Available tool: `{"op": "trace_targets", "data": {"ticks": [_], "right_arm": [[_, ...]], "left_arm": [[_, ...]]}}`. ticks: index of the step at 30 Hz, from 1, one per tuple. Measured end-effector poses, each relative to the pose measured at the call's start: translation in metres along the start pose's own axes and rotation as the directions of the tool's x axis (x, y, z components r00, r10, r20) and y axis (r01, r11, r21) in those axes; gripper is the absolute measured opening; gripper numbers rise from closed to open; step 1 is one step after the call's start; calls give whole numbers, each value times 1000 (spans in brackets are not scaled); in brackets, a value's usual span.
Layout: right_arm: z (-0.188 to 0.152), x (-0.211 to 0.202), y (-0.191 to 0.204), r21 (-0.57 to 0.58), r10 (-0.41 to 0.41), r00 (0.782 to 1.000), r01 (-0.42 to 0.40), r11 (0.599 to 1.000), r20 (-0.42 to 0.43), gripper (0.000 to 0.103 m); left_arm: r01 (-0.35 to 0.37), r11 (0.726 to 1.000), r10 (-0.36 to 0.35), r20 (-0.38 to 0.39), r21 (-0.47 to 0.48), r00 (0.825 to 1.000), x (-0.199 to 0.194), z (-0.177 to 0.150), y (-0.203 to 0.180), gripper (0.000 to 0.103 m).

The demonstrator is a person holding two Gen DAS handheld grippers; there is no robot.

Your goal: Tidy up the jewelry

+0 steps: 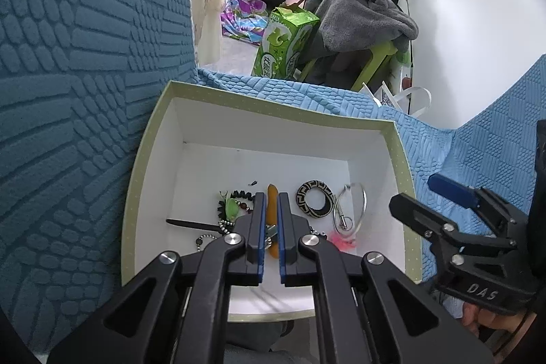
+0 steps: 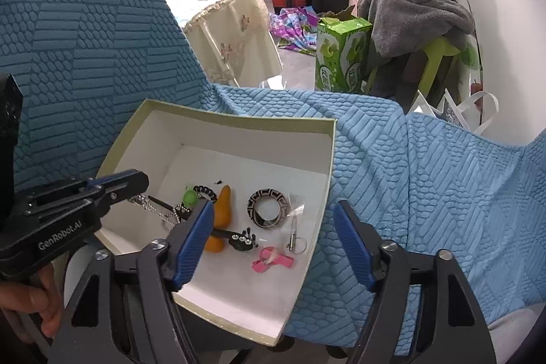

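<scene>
The square cardboard box (image 2: 327, 156) is white inside with a pale green dotted rim. In it lie an orange pear-shaped piece (image 2: 222, 205), a black-and-cream patterned ring (image 2: 268, 207) and a pink clip (image 2: 273, 262). The quilted cover (image 2: 426, 179) is light blue.

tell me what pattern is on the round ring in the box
A black and cream Greek-key style pattern on the ring; clearest in the right wrist view.

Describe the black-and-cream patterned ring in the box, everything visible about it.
The patterned ring is a broad, flat hoop with a black key-style pattern on cream and a round open centre. It looks rigid and glossy. It lies flat on the white floor of the box, right of the orange piece, beside a clear packet with metal rings. No gripper touches it.
</scene>
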State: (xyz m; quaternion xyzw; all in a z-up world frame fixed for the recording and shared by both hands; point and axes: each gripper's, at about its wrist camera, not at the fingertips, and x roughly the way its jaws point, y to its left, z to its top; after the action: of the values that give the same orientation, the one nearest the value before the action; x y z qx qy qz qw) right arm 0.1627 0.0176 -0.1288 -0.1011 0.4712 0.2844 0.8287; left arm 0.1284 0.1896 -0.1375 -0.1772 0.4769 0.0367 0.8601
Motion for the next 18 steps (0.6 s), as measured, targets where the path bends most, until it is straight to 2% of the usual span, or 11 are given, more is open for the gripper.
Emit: {"op": "trace_targets", "data": {"ticks": [3,5,6,7,9,11,14,16,18], "right_arm": [[4,-5,-5,7,3,1000,-4,1000,12,78],[6,-9,-10,16,-3,1000,3,1000,17,86],[8,-11,-13,21,-9,1000,8,1000,16,87],[8,-12,-15,25,-11,1000,10,1000,15,89],[11,-18,-21,34,-11,1000,10,999,18,92],[16,-27,-26,41,-18,999,17,999,30,98],[25,-45,-32,50,-11,998,8,999,62,99],[33,-62,-35,49,-6,996,1,999,93,100],[41,-82,-36,48,-6,991,-1,999,134,103]], "left_arm": [[-11,1000,11,9,10,1000,-6,2,-5,8],[-25,1000,25,17,18,1000,-11,4,-9,27],[-37,999,37,30,21,999,-15,5,-11,48],[-46,999,45,48,21,998,-19,6,-13,63],[-59,998,57,84,23,995,-31,9,-17,68],[-68,997,66,94,26,993,-41,12,-20,68],[-49,999,46,133,15,990,-66,20,-28,69],[-77,997,72,171,27,983,-86,27,-38,74],[-77,996,68,213,35,975,-105,32,-46,79]]}}
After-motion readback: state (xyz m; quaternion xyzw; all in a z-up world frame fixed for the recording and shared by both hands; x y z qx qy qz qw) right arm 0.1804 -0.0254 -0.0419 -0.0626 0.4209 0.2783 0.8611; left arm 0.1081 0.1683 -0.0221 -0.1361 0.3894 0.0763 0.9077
